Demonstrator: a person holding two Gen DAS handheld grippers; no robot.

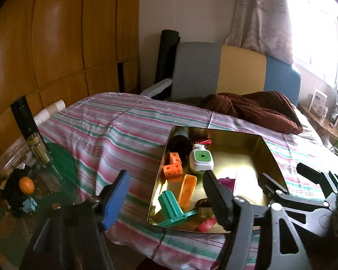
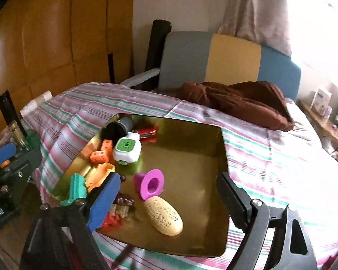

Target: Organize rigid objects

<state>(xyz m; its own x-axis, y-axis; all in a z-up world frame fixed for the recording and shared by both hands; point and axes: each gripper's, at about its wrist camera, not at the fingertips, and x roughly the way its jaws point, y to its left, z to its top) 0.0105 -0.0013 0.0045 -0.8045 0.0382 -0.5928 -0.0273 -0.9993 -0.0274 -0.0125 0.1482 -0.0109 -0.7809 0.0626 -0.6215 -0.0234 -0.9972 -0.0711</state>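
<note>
A gold metal tray [image 2: 182, 132] lies on the striped bed. In it are a cream perforated oval [image 2: 163, 217], a magenta cup [image 2: 149, 184], a white-and-green device [image 2: 126, 149], orange holed blocks [image 2: 101, 151], a teal piece [image 2: 75, 187], a red clip [image 2: 147, 131] and a black cylinder [image 2: 117, 127]. My right gripper [image 2: 169, 199] hangs open over the tray's near edge, with the oval lying free below it. My left gripper [image 1: 166, 199] is open at the tray's [image 1: 234, 140] near left corner, holding nothing. The right gripper [image 1: 293, 180] shows at that view's right.
A glass side table [image 1: 63, 168] stands left of the bed with an orange fruit [image 1: 26, 185], a small bottle [image 1: 39, 150] and a light blue block [image 1: 30, 204]. A brown cloth [image 1: 254, 110] lies beyond the tray by the headboard [image 1: 241, 72].
</note>
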